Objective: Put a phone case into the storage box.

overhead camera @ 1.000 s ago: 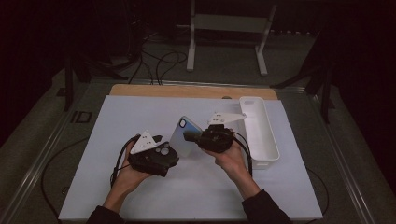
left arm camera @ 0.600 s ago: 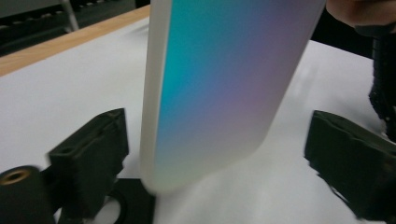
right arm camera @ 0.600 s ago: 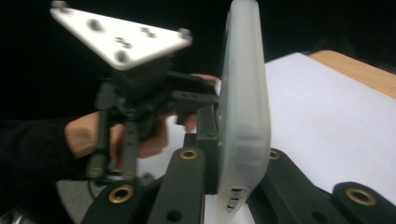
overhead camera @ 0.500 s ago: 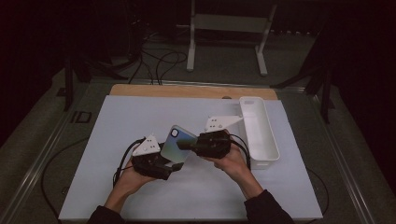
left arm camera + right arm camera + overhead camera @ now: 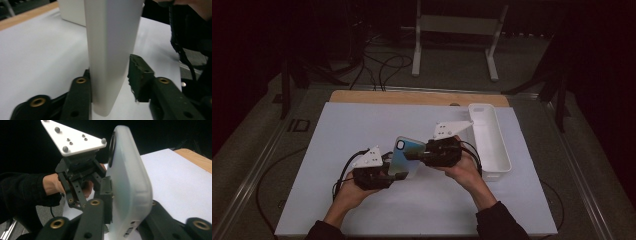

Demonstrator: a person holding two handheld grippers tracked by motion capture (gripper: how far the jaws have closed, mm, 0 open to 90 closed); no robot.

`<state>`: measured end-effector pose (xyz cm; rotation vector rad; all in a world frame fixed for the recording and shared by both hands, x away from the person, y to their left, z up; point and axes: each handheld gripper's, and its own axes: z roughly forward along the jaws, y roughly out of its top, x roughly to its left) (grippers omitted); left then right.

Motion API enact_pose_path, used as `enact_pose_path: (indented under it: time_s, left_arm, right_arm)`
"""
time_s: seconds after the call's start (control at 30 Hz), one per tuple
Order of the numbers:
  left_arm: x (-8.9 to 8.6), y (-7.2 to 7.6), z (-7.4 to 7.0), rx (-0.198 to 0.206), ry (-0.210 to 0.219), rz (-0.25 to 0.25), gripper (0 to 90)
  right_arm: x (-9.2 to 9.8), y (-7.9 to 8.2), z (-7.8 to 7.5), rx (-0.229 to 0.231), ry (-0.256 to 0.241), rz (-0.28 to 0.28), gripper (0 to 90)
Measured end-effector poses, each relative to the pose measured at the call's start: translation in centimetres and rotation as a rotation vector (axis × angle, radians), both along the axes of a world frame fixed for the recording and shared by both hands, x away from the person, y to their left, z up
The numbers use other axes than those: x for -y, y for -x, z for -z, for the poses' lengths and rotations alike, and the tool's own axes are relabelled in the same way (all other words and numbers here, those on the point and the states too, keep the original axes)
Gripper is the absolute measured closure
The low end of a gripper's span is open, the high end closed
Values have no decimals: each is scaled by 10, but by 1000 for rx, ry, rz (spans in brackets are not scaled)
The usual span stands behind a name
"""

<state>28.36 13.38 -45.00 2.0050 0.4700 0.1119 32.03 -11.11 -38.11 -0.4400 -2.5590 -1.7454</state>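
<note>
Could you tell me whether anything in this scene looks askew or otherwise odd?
The phone case is off the table, tilted on edge between both hand-held grippers. The right hand-held gripper clamps it; the left hand-held gripper has a gap at one jaw. Nothing looks spilled or damaged.

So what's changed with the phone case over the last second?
The right gripper carried the phone case left and toward the person, into the left gripper, whose jaws stand open around its lower end. The right's hold and the white bin are unchanged.

The phone case (image 5: 403, 157) sits between the left gripper (image 5: 396, 175) and right gripper (image 5: 412, 156), left of the tray (image 5: 501, 155).
</note>
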Motion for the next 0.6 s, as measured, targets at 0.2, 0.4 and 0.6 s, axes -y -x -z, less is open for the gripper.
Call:
enact_pose_path:
  time_s: [0.2,0.4,0.6]
  left_arm:
    - [3,0,2,-11,7,23,832]
    - [5,1,3,7,3,-13,858]
    - [4,1,2,22,-4,-41,862]
  right_arm:
    - [1,-1,0,13,-4,30,593]
    - [-5,1,1,21,5,74,424]
    - [-9,1,3,18,42,130,287]
